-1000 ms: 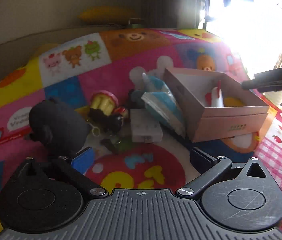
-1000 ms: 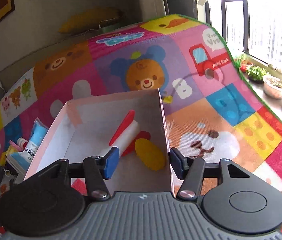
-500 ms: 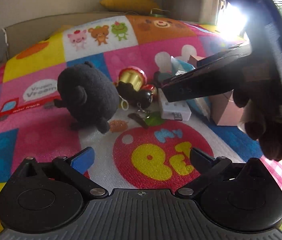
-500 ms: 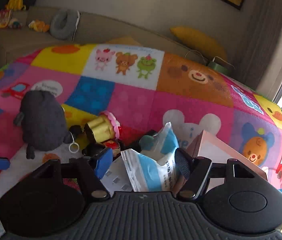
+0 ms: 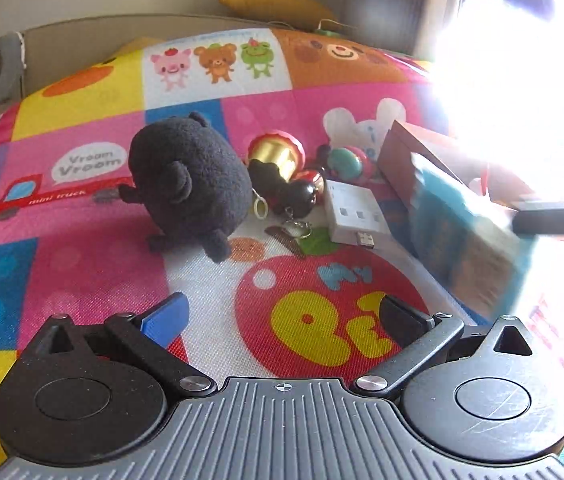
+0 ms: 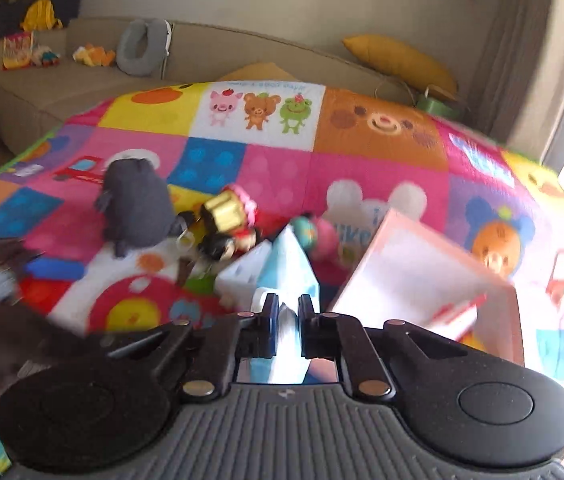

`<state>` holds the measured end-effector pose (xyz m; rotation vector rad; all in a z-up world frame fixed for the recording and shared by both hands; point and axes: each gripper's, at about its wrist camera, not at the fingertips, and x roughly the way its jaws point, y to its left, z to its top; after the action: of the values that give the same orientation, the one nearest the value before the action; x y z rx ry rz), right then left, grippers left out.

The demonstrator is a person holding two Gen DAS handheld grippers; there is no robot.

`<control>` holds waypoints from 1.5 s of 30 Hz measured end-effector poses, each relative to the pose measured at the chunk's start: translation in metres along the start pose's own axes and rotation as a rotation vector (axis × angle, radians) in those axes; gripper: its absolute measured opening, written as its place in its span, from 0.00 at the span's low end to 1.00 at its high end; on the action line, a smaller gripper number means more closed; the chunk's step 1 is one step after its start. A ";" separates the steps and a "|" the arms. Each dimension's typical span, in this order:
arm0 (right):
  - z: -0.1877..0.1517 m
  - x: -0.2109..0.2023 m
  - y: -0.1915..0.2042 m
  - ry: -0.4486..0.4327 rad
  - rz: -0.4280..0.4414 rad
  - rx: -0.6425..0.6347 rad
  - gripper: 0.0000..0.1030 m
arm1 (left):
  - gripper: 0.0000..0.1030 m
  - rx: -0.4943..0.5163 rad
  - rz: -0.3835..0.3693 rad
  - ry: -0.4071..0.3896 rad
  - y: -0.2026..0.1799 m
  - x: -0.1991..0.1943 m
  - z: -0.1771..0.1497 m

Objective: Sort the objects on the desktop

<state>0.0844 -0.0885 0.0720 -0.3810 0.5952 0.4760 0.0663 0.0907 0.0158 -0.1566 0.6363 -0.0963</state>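
Note:
My right gripper (image 6: 285,326) is shut on a blue and white tissue pack (image 6: 288,276) and holds it lifted beside the pink box (image 6: 414,276). The pack (image 5: 466,232) shows blurred in the left wrist view, in front of the box (image 5: 406,160). My left gripper (image 5: 282,316) is open and empty, low over the colourful play mat (image 5: 82,264). A black plush toy (image 5: 190,180), a gold and red toy (image 5: 278,156), a black keychain figure (image 5: 298,196) and a white USB adapter (image 5: 354,212) lie ahead of it.
A round green and pink toy (image 5: 346,160) lies behind the adapter. A beige sofa (image 6: 82,76) with a grey neck pillow (image 6: 142,46) and a yellow cushion (image 6: 398,60) runs behind the mat. Bright window glare fills the right of the left wrist view.
My right gripper has shut on the tissue pack and lifted it off the pile towards the pink box. My left gripper has stayed open and drawn slightly nearer the toys.

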 end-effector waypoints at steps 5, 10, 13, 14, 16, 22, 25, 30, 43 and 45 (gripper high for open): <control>-0.050 -0.048 -0.029 0.030 0.063 0.166 0.09 | 1.00 0.063 0.001 -0.025 -0.011 -0.001 0.003; -0.088 -0.064 -0.068 0.032 -0.052 0.311 0.10 | 1.00 0.124 -0.014 -0.036 -0.037 0.010 0.014; -0.102 -0.067 -0.098 0.007 -0.078 0.426 0.26 | 1.00 0.146 0.009 -0.028 -0.050 0.022 0.024; -0.104 -0.068 -0.109 -0.017 -0.085 0.468 0.33 | 1.00 0.151 0.004 -0.030 -0.054 0.024 0.027; -0.107 -0.064 -0.130 -0.059 -0.107 0.558 0.51 | 1.00 0.174 -0.003 -0.035 -0.061 0.028 0.032; -0.105 -0.011 -0.186 -0.102 -0.196 0.768 0.52 | 1.00 0.239 0.004 -0.043 -0.065 0.034 0.038; -0.104 0.012 -0.193 -0.076 -0.129 0.836 0.53 | 1.00 0.242 -0.007 -0.036 -0.062 0.036 0.040; -0.097 0.018 -0.177 -0.105 -0.068 0.819 0.57 | 0.96 0.247 -0.019 -0.018 -0.066 0.052 0.043; -0.152 -0.047 -0.130 -0.110 -0.151 0.739 0.70 | 0.51 0.278 -0.004 0.025 -0.071 0.082 0.048; -0.156 -0.052 -0.117 -0.105 -0.175 0.693 0.72 | 0.51 0.285 -0.022 0.030 -0.071 0.070 0.042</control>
<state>0.0399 -0.2751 0.0079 0.2502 0.5809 0.1011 0.1447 0.0161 0.0207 0.1135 0.6439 -0.2096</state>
